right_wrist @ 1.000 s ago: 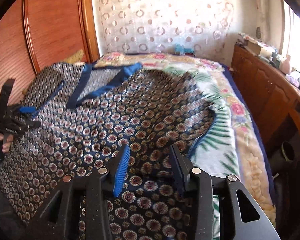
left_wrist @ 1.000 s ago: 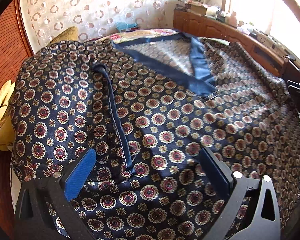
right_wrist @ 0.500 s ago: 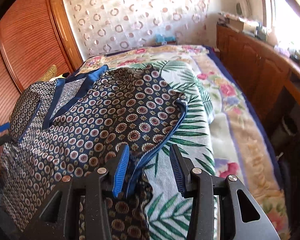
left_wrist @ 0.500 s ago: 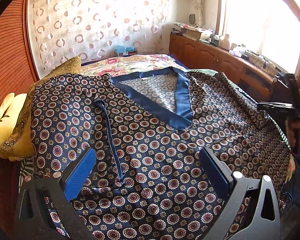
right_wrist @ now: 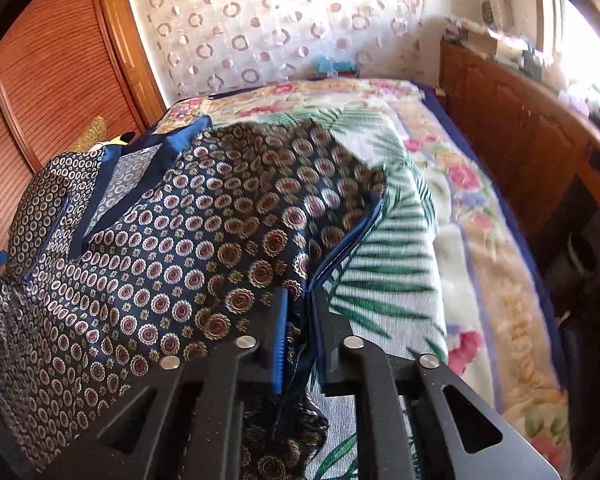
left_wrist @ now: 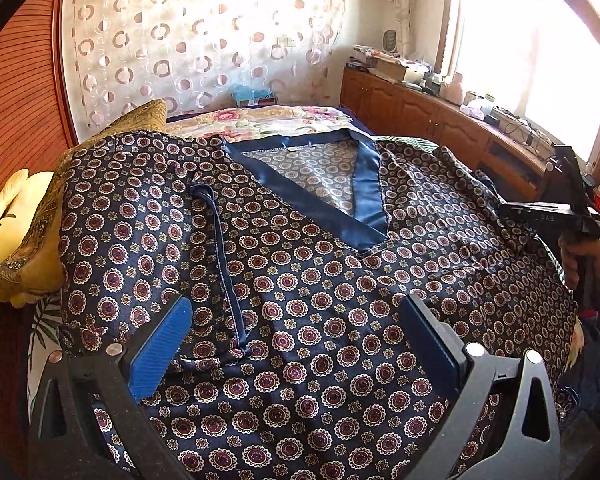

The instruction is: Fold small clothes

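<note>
Garment (left_wrist: 320,300): dark blue top with a round medallion print, spread front-up across the bed and covering most of its near part.
Neckline (left_wrist: 360,200): V-shaped, edged in a plain blue band; the paler inside of the back panel shows through the opening.
Sleeve trim (left_wrist: 224,264): a narrow blue strip running down the garment's left part, lying flat on the printed cloth.
Right edge of garment (right_wrist: 348,240): blue-piped hem, lifted slightly off the blanket and leading straight down into the right claw.
Bed (right_wrist: 500,272): covered with a blanket printed with flowers and green palm leaves; the blanket is bare to the right of the garment.
Left claw (left_wrist: 296,340): fingers wide apart, poised over the lower front of the garment; nothing between the pads, and contact with the cloth cannot be told.
Right claw (right_wrist: 300,336): jaws closing, nearly together, with the piped hem and a fold of printed cloth pinched between the pads.
Right claw, left wrist view (left_wrist: 556,212): seen at the far right edge of the garment, held by a hand (left_wrist: 584,256).
Pillows (left_wrist: 24,248): yellow and gold, at the left side of the bed, partly under the garment.
Cabinet (left_wrist: 440,120): wooden, along the window wall, with small items on top.
</note>
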A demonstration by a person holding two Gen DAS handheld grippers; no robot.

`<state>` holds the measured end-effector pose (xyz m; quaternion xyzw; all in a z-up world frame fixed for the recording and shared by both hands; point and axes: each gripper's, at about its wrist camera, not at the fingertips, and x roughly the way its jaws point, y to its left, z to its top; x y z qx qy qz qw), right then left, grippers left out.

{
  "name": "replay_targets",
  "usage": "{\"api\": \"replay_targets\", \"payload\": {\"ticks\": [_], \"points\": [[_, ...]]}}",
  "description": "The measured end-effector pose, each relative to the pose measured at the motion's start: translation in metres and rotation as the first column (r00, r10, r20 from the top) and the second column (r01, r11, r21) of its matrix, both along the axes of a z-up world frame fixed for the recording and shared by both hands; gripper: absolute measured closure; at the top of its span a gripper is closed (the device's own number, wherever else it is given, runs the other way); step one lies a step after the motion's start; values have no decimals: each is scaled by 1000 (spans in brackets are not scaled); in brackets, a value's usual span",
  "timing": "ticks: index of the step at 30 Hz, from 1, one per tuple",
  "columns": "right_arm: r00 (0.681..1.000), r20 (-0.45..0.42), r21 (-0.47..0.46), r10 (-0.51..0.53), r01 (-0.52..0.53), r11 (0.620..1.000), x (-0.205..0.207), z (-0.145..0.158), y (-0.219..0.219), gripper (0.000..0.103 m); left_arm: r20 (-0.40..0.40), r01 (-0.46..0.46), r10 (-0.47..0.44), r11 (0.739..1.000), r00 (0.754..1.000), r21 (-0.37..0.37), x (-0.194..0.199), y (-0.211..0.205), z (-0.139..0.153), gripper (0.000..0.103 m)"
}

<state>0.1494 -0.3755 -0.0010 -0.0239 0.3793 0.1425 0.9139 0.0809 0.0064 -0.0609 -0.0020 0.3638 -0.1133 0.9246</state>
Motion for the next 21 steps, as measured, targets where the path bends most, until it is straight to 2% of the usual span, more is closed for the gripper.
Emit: {"api": "replay_targets", "payload": {"ticks": [6, 10, 16, 21], "points": [[994, 109, -20, 22, -20, 1000, -12, 30, 18, 93, 8, -8, 8, 1000, 1000, -10, -2, 3, 3, 0], [988, 131, -19, 76, -74, 997, -18, 39, 38, 94, 13, -14, 14, 1000, 1000, -13, -3, 5, 3, 0], [975, 129, -35, 183, -180, 983, -29, 30, 70, 94, 19, -19, 20, 1000, 1000, -23, -4, 7, 5, 0], [967, 110, -43, 231, -228, 973, -34, 19, 86, 94, 20, -22, 23, 1000, 1000, -22, -6, 9, 4, 0]]}}
